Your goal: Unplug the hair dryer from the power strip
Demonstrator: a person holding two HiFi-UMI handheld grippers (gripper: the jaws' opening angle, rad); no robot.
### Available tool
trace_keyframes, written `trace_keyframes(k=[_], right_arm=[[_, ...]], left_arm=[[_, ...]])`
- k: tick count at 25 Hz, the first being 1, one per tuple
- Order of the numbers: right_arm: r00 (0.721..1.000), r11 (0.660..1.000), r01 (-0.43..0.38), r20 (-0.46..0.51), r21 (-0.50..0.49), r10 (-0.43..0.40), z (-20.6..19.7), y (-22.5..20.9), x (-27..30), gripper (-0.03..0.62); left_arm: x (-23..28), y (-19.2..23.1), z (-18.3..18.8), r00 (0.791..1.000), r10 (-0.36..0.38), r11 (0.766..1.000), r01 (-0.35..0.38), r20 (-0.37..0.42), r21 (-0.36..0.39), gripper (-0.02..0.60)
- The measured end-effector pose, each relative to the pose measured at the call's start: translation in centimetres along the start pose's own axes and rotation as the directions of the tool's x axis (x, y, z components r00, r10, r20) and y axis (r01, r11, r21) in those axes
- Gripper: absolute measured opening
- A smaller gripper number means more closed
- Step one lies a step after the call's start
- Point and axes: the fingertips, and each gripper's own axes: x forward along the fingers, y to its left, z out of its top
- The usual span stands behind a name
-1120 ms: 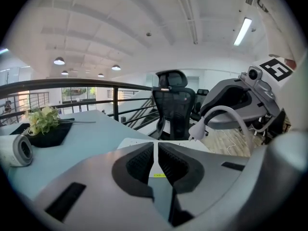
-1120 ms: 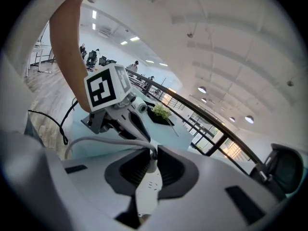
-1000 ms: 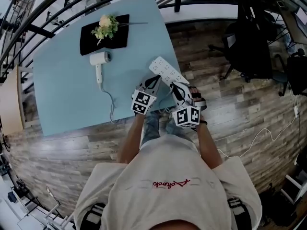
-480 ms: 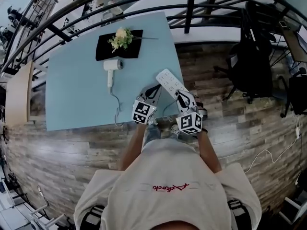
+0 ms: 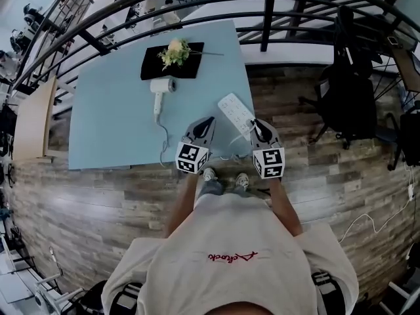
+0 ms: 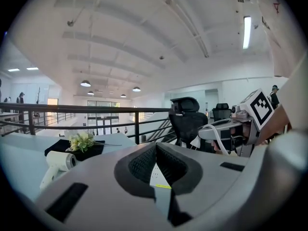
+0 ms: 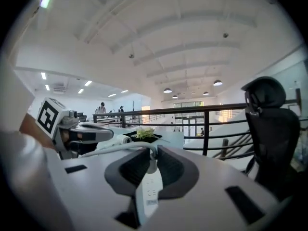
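Note:
The white power strip (image 5: pixel 233 110) hangs over the blue table's (image 5: pixel 111 123) right edge, and my right gripper (image 5: pixel 254 125) is shut on its near end. In the right gripper view the power strip (image 7: pixel 148 189) stands on edge between the pads. A white plug (image 7: pixel 152 165) sits in it, and its cord (image 7: pixel 115 148) arcs away to the left. The white hair dryer (image 5: pixel 159 87) lies on the table, and its cord (image 5: pixel 163 143) trails to the front edge. My left gripper (image 5: pixel 209 119) is shut, a little left of the strip, with nothing seen between its pads (image 6: pixel 144 162).
A black tray (image 5: pixel 151 71) with a flower bunch (image 5: pixel 174 51) lies behind the dryer. A black railing (image 5: pixel 269 18) runs past the table's far side. An office chair (image 5: pixel 348 104) stands on the wooden floor at the right. The person's feet are below the grippers.
Both grippers have risen and drawn back toward the person. The right one rolled, with the strip still in it. The left gripper's tip has come away from the strip.

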Motion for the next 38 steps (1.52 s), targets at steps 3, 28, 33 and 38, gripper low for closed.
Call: trace_keyframes(k=[3, 28, 33, 38], right_arm=[[1.000, 0.999, 0.007, 0.001, 0.032, -0.007, -0.3, 0.2, -1.0, 0.054], [0.996, 0.997, 0.082, 0.040, 0.007, -0.082, -2.6, 14.4, -15.2, 0.054], [0.994, 0.995, 0.097, 0.053, 0.002, -0.097, -2.9, 16.8, -18.4, 0.054], [0.993, 0.994, 0.106, 0.059, -0.006, -0.105, -3.2, 18.4, -20.9, 0.054]], left_arm=[[-0.8, -0.4, -0.1, 1.000, 0.004, 1.000, -0.004, 0.006, -0.017, 0.009], [-20.5, -5.8, -2.0, 0.994, -0.016, 0.999, 0.020, 0.106, -0.033, 0.009], [-23.8, -7.6, -2.0, 0.992, -0.022, 0.999, 0.026, 0.124, -0.027, 0.009], [-26.2, -9.1, -2.4, 0.991, -0.026, 0.999, 0.029, 0.130, -0.025, 0.009]])
